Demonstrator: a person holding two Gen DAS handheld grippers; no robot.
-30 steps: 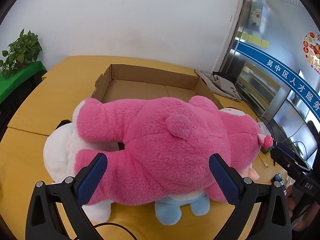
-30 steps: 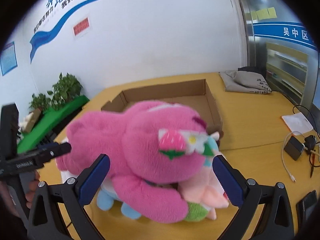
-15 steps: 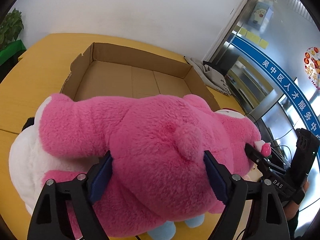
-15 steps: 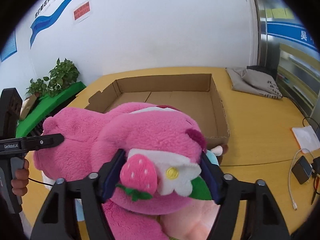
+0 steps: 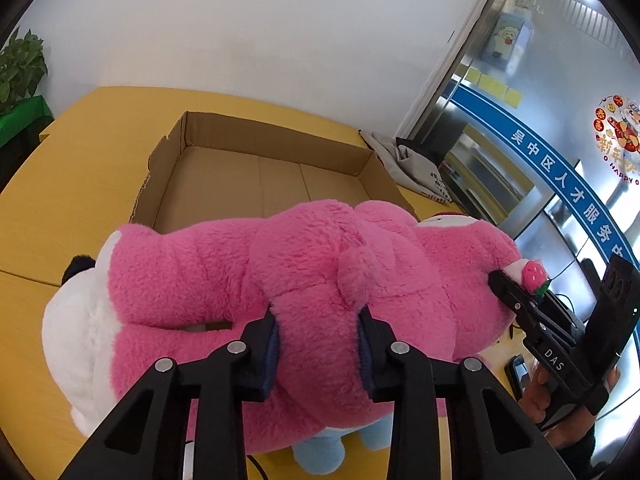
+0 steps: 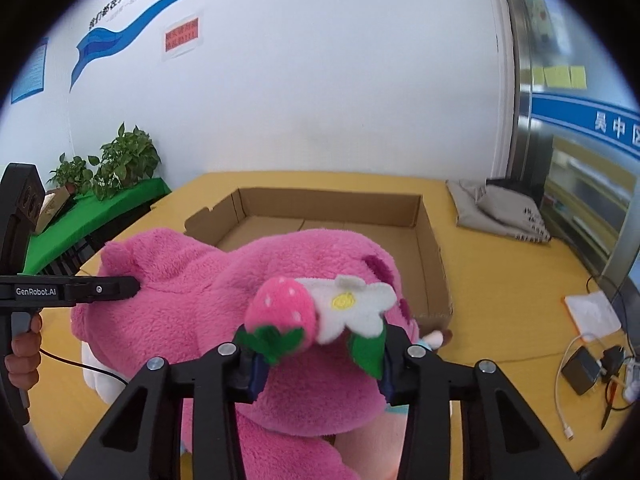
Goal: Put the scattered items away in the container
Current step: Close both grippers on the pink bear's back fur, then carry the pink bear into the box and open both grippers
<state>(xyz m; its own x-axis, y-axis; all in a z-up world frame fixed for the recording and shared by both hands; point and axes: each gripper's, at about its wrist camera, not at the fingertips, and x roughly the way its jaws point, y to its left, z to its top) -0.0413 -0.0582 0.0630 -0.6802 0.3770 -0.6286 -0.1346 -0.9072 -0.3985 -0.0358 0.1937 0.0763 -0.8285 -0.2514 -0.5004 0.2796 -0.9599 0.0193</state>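
Observation:
A big pink plush bear (image 5: 248, 280) lies on other soft toys just in front of an open cardboard box (image 5: 256, 176). My left gripper (image 5: 318, 344) pinches the bear's rump below its small tail, jaws still closing, pads sunk in the fur. In the right wrist view my right gripper (image 6: 320, 364) squeezes the bear's head (image 6: 280, 272) under its strawberry and white flower, jaws closing too. The box (image 6: 332, 216) stands empty behind the bear. Each gripper shows in the other's view: the right (image 5: 516, 296), the left (image 6: 128, 286).
Under the bear lie a white plush (image 5: 76, 332) and a light blue plush (image 5: 320, 452). A grey cloth bag (image 6: 500, 212) sits right of the box. A charger, cables and a white pad (image 6: 592, 316) lie at the right. Potted plants (image 6: 120, 164) stand left.
Both grippers moved in over the bear and closed from wide open onto it, the left on the rump, the right on the head. The bear now sits closer to the box.

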